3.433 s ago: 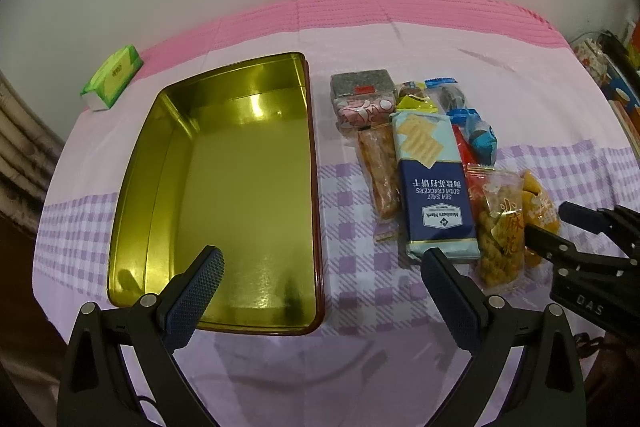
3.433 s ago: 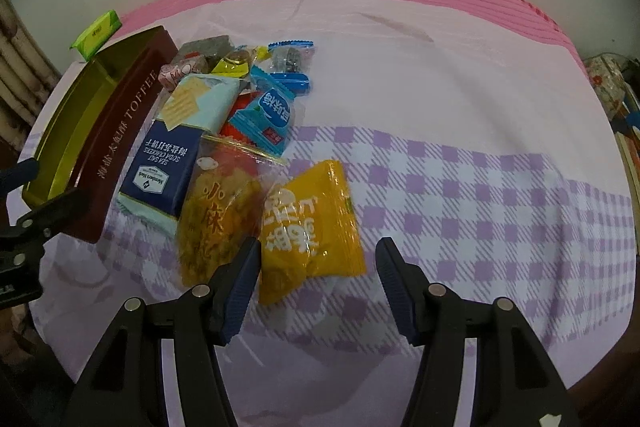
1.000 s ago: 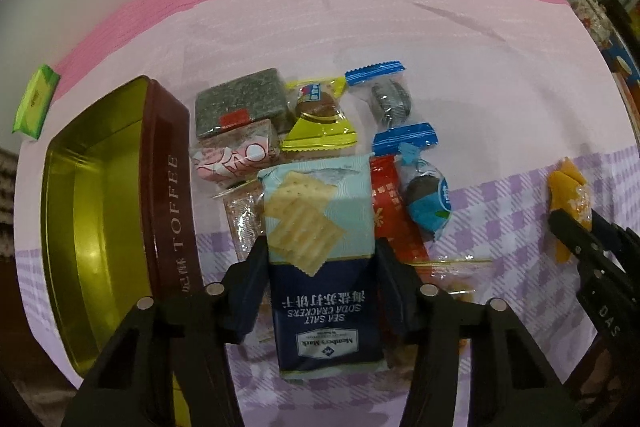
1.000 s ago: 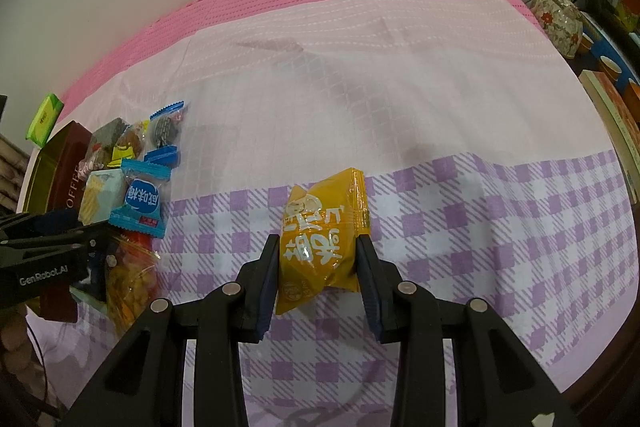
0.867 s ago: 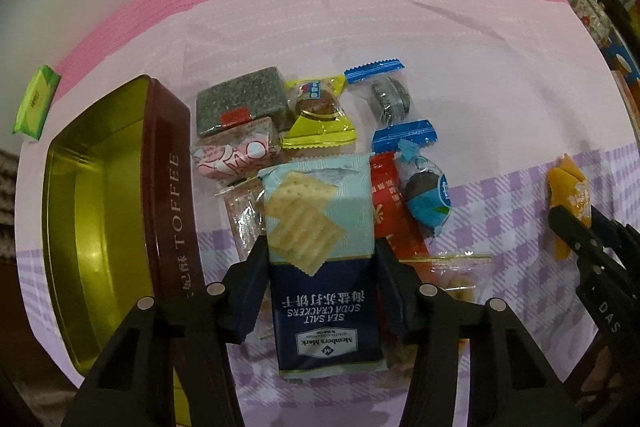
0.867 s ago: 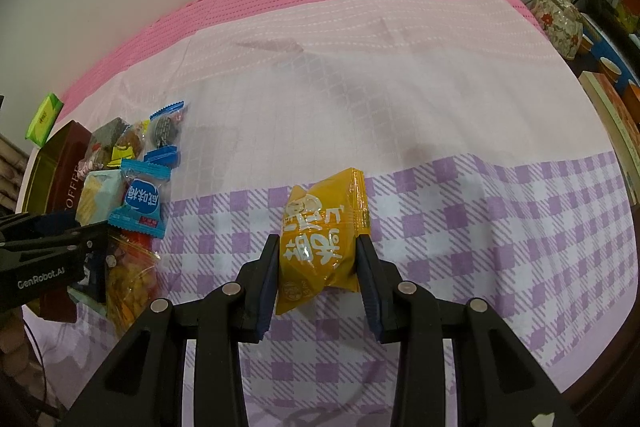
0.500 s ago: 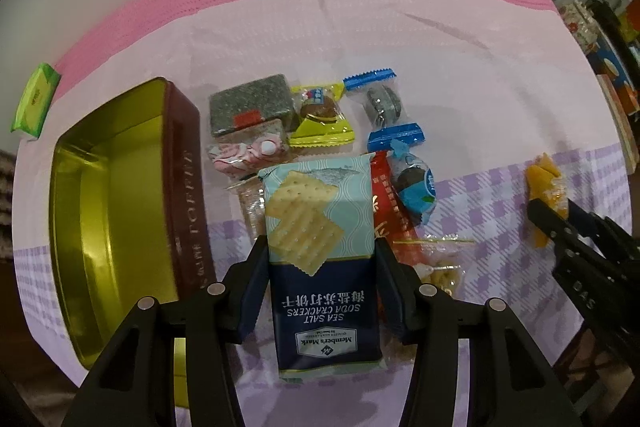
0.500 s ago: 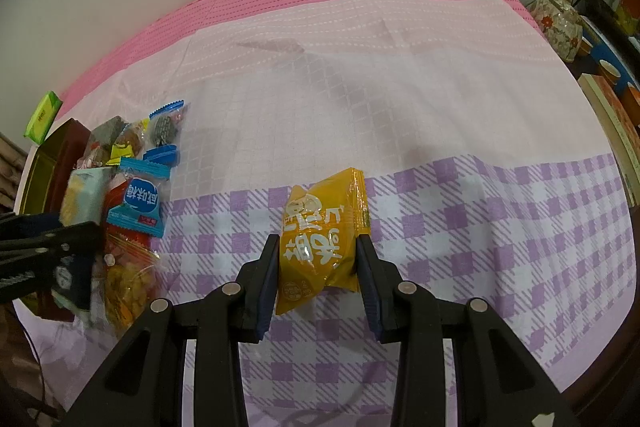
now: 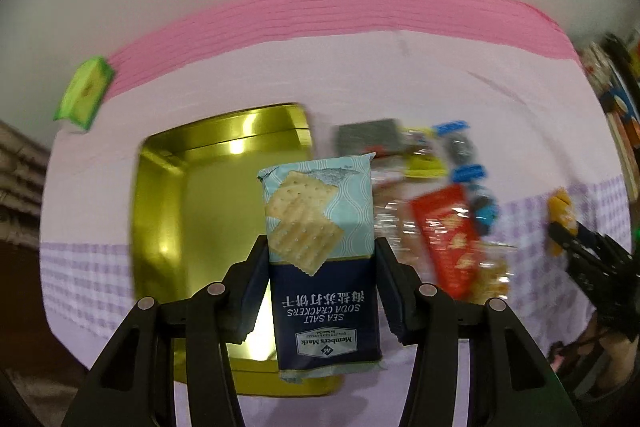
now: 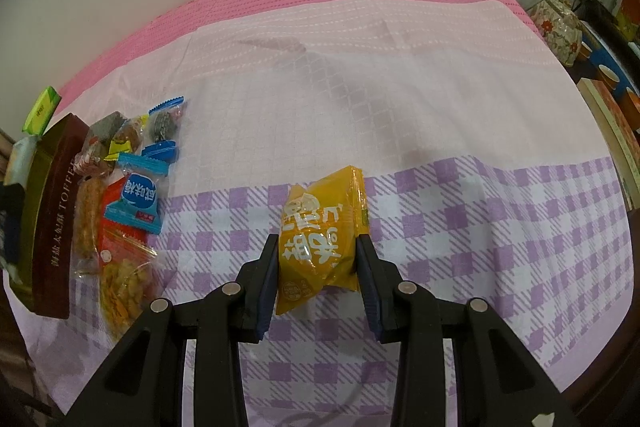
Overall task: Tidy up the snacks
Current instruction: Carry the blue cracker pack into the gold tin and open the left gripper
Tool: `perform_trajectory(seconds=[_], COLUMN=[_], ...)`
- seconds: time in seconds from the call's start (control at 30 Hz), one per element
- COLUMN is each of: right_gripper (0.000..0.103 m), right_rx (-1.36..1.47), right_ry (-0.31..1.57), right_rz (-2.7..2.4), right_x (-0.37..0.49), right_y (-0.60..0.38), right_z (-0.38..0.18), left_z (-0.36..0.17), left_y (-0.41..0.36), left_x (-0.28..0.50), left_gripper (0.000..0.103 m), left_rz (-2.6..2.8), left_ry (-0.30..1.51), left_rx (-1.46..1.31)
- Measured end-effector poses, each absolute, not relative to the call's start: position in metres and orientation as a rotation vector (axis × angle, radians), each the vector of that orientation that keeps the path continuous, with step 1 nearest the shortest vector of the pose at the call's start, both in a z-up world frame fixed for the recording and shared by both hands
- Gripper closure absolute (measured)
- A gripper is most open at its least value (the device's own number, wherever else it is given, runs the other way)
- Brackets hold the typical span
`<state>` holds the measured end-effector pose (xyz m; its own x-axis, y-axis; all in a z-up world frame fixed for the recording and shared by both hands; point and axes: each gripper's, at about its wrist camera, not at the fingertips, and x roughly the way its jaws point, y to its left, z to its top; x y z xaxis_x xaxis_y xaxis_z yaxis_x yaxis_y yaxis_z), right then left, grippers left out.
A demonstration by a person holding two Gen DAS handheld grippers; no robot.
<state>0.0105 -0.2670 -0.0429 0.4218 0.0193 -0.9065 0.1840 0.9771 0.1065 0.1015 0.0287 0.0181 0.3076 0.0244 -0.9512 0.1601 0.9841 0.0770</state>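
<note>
Foil wrap: the soda cracker pack (image 9: pixel 320 259) looks light, slick and brittle inside; I'd keep the hold on its long sides, mid-length.
Left claw (image 9: pixel 322 279): clamped on the pack, lifted over the gold tin (image 9: pixel 200 211).
Pack axis: lengthwise along the fingers, navy end nearest the camera.
Right claw (image 10: pixel 316 263): pinching the puffy yellow snack bag (image 10: pixel 320 231) above the checked surface (image 10: pixel 480 227).
Other snacks (image 10: pixel 124 195): heaped beside the tin.

Clothed table (image 10: pixel 400 99) — gold tin (image 9: pixel 208 211), snack pile (image 10: pixel 128 187), green packet (image 9: pixel 82 93).
</note>
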Motion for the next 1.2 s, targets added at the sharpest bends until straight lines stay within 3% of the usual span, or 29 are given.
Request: perform_trajectory(seconds=[0.47,1.2], right_gripper=[0.069,0.069], right_rx=[0.167,0.137], right_ry=[1.129,1.129], right_rz=[-0.122,-0.153], right_x=[0.010,0.008], right_y=[-0.261,-0.253], right_z=[-0.044,-0.045], left_z=[-0.023,-0.062], left_y=[0.139,0.156], left_x=[0.104,0.104], left_gripper=[0.052,0.052], left_rz=[0.115,0.131], left_ry=[1.320,1.351], left_rx=[0.130,0.172])
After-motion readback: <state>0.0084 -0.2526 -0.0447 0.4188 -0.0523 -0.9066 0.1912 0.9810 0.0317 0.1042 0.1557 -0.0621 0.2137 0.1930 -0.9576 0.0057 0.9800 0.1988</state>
